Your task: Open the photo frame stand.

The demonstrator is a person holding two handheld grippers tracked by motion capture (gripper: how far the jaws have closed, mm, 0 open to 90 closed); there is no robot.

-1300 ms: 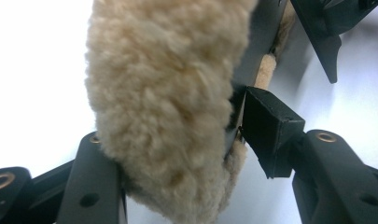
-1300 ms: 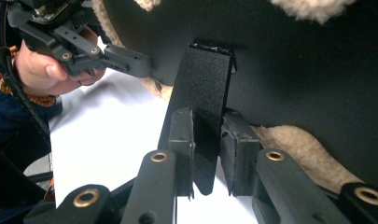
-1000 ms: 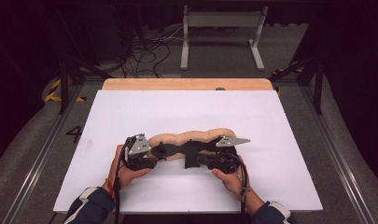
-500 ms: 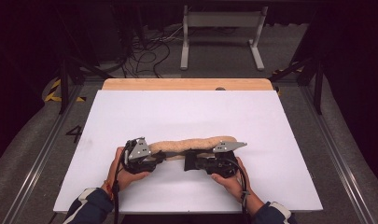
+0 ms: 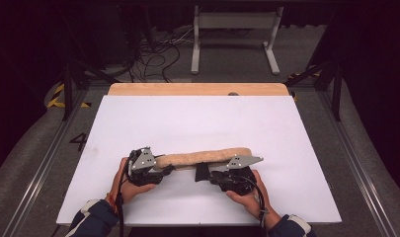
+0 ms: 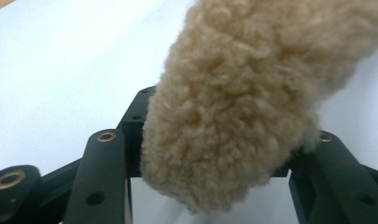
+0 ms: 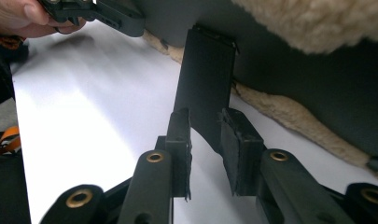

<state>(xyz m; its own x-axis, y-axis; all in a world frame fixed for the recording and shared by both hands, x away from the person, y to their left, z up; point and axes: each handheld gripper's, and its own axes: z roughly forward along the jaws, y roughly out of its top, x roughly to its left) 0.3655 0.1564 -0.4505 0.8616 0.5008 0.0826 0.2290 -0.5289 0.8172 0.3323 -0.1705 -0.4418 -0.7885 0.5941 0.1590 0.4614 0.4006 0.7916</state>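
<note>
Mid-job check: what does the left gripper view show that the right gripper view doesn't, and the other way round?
Left gripper view: the fleece pad's rounded tan end, apparently clamped in the left gripper. Right gripper view: the pad's dark lining and its black tab, which stands between the fingers of the right gripper. Those fingers have just been opening and look clear of the tab. The person's other hand is there too. Shared: tan fleece over the white table.

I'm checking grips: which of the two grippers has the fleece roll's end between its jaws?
The left gripper: the fleece roll ends between its jaws, while the right gripper has a black strap between its jaws.
</note>
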